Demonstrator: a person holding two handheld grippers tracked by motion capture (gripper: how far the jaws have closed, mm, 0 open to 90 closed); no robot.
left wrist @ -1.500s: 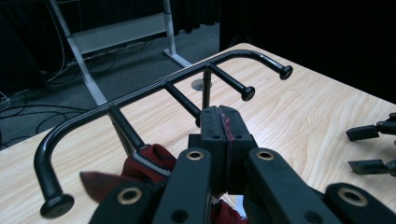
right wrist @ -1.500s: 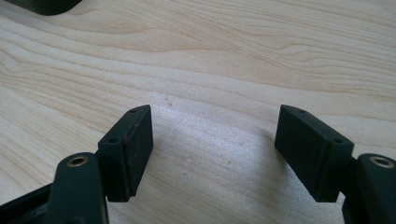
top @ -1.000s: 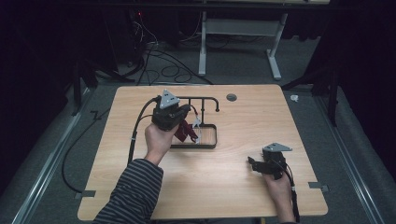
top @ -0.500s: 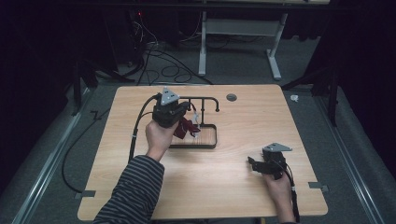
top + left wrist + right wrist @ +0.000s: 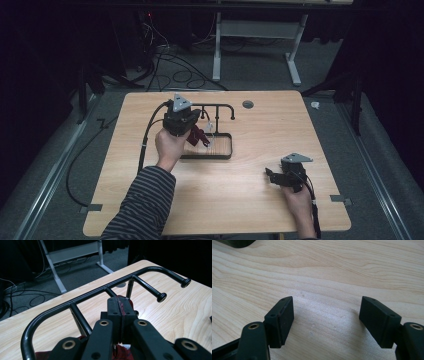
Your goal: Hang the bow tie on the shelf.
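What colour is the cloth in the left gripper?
Dark red cloth, clearest in the high view.

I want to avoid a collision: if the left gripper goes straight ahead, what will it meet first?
Probably the black rack's top bar, just beyond the left gripper, whose fingers pinch dark red cloth; depth is uncertain.
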